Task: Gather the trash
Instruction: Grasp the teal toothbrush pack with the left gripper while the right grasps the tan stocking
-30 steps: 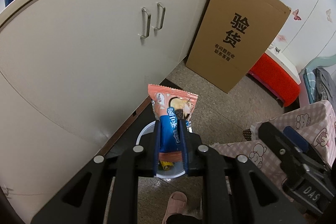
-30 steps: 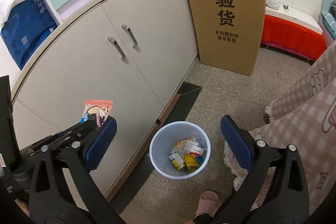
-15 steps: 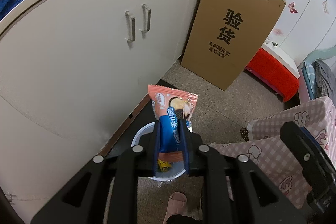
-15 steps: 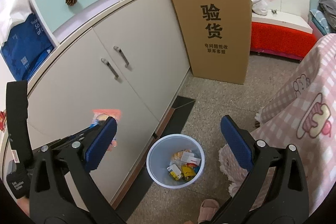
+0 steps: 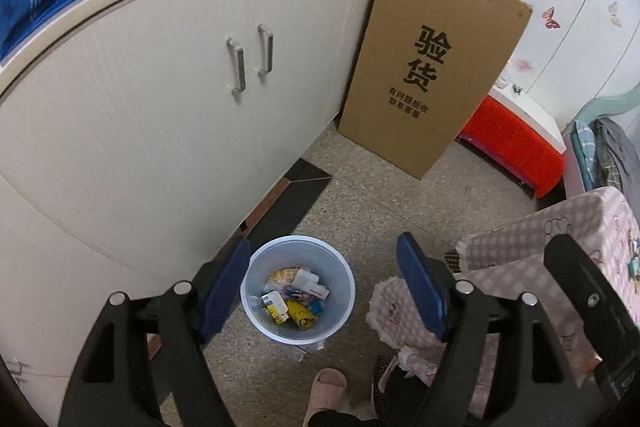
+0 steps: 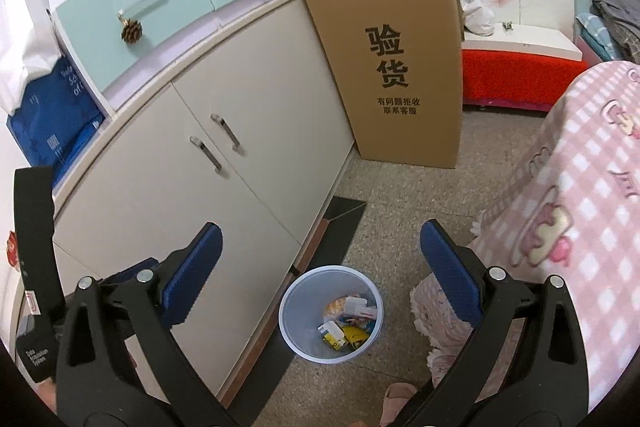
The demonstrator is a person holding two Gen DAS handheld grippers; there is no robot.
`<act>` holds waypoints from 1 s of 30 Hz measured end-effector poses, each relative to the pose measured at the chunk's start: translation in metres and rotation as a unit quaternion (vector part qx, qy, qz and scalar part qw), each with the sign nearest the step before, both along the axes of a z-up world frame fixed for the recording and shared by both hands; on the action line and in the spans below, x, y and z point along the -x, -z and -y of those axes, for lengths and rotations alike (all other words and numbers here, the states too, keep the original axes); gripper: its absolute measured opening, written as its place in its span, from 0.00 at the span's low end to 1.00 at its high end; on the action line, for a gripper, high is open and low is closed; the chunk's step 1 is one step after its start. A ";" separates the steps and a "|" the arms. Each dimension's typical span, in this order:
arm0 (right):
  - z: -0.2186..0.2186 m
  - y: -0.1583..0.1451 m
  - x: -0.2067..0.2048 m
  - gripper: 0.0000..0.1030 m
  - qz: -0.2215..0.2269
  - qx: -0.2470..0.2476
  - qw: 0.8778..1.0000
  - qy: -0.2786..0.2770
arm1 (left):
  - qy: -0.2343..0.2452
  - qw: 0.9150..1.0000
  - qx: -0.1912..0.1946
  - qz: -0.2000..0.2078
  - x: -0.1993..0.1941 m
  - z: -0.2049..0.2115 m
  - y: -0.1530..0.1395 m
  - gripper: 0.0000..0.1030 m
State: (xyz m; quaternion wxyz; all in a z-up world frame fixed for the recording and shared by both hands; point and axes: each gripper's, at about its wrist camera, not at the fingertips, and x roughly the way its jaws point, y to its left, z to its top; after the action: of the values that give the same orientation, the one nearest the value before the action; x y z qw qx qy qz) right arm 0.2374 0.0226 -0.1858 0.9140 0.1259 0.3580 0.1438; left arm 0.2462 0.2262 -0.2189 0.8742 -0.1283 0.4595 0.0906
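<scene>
Both grippers hang above the bin [image 5: 298,287], and neither has anything in it. The left gripper [image 5: 324,279] has its jaws spread wide, the bin showing in the gap between its blue pads [image 5: 224,287]. The right gripper [image 6: 320,275] is likewise wide apart and bare, with the bin seen low between its fingers.

The trash [image 5: 296,301] lies in the bottom of the bin: a loose heap of wrappers and small cartons, yellow, white, orange and blue. The bin stands upright on the floor [image 5: 360,195], mouth up, just beside the foot of the cabinet [image 5: 160,131] on the left and near the pink checked cloth [image 5: 520,267] on the right.

As a judgement, the drop into the bin looks done for this round, since several pieces are inside and no piece is held. Whether more trash waits elsewhere cannot be told; none shows on the floor in these views.

The heap has no single heading. The yellow and white carton [image 5: 276,307] lies flat, its long axis running from far left to near right. The other pieces are crumpled, their axes unclear.
</scene>
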 end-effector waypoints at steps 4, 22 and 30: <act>0.021 -0.017 0.010 0.94 0.013 -0.009 1.000 0.010 | 0.008 1.000 0.002 0.018 0.009 0.017 -0.020 0.72; 0.253 -0.060 0.072 0.94 0.028 -0.003 0.979 0.204 | 0.248 0.966 -0.021 0.064 0.008 0.270 -0.092 0.72; 0.343 -0.039 0.089 0.94 -0.002 -0.004 0.961 0.278 | 0.362 0.930 -0.050 0.042 -0.010 0.386 -0.071 0.72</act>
State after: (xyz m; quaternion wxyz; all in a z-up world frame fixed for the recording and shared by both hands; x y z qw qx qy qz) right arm 0.1481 -0.3208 -0.1473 0.9166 0.2246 0.3103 -0.1144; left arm 0.2564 -0.1602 -0.1480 0.8712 0.0876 0.4327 -0.2146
